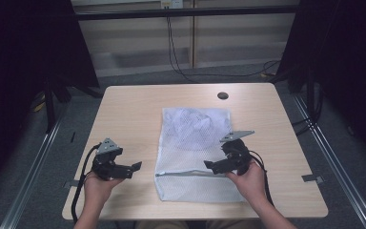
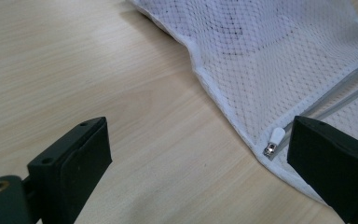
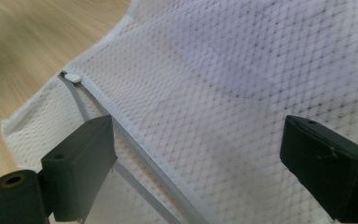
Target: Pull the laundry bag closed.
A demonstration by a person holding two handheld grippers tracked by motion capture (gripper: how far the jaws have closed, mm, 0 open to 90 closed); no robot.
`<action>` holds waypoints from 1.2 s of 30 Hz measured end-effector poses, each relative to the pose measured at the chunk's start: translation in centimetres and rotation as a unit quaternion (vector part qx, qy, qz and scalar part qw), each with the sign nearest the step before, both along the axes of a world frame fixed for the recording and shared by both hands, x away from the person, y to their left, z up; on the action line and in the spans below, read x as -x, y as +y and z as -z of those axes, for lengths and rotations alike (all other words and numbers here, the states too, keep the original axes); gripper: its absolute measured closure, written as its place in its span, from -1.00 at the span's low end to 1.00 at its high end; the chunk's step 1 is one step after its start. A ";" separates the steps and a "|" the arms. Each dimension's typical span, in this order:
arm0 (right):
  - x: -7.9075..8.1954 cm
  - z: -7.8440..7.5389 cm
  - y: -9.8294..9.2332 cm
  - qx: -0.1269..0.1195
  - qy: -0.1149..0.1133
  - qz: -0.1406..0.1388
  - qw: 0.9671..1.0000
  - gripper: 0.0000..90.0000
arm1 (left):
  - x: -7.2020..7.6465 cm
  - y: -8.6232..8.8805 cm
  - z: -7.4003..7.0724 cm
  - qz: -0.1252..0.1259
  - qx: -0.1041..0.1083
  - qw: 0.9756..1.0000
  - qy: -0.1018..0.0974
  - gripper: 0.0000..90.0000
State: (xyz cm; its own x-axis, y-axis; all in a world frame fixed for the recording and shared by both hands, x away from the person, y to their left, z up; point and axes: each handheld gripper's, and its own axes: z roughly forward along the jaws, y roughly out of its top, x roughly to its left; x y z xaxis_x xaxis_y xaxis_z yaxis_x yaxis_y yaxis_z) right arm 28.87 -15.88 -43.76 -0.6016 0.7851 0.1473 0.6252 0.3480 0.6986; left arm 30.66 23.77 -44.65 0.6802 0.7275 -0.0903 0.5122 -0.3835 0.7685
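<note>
High view: dim room, black at both upper corners; desk (image 1: 124, 114) evenly lit from above, soft and slightly grainy. Short soft shadows under both grippers.

Gripper views: brighter, diffuse light, faint sheen on the wood. Jaws at the bottom edge out of focus; mesh bag (image 3: 242, 93) blurs toward the top edge. No harsh glare.

White mesh bag (image 1: 194, 143), lt wood table (image 1: 128, 114)
</note>
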 end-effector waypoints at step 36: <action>-1.5 1.0 7.3 -0.015 0.035 -0.048 0.998 -0.83 | 0.1 0.5 -0.2 0.000 0.020 1.000 0.007 -0.86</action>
